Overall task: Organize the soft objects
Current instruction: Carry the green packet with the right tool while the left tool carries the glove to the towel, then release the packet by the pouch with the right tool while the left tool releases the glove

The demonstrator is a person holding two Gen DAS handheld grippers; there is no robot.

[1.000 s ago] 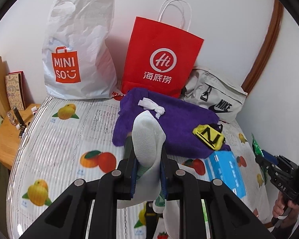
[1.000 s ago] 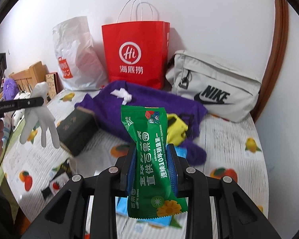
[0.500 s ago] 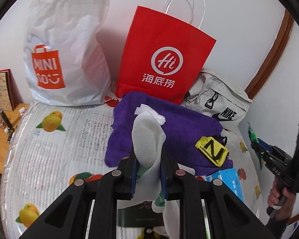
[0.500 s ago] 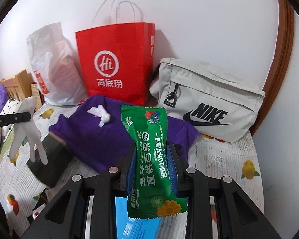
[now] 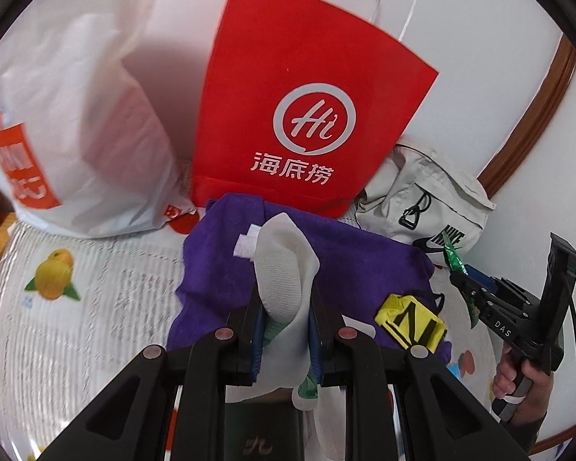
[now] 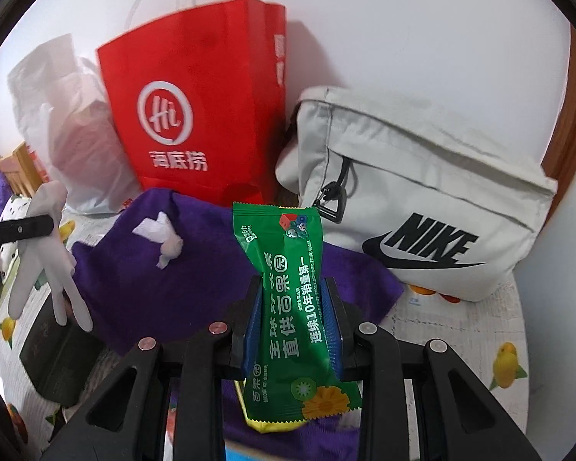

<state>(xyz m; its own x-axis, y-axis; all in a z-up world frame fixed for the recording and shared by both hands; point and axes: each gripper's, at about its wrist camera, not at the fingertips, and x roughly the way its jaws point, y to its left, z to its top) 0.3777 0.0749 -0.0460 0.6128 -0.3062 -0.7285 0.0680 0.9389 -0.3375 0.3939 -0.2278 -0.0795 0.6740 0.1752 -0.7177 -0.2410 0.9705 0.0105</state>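
My left gripper (image 5: pixel 284 303) is shut on a white glove (image 5: pixel 284 269), whose fingers hang down below the jaws; the same white glove (image 6: pixel 50 253) shows at the left of the right wrist view. My right gripper (image 6: pixel 292 299) is shut on a green snack packet (image 6: pixel 288 292), held upright. Both hover over a purple towel (image 5: pixel 226 269) on the bed, purple towel (image 6: pixel 146 269), with a small white scrap (image 6: pixel 161 238) on it. A yellow and black band (image 5: pixel 409 322) lies on the towel's right end. In the left wrist view the right gripper (image 5: pixel 457 269) shows at the far right.
Against the wall stand a red paper bag (image 5: pixel 307 107), a white plastic bag (image 5: pixel 76 134) and a grey Nike bag (image 6: pixel 422 207). A dark box (image 6: pixel 53 353) lies on the fruit-print bedsheet (image 5: pixel 76 307). A wooden door frame (image 5: pixel 530 115) runs at the right.
Both grippers have moved forward over the bed toward the bags at the wall, which now look larger. The glove and the packet stay gripped as before.
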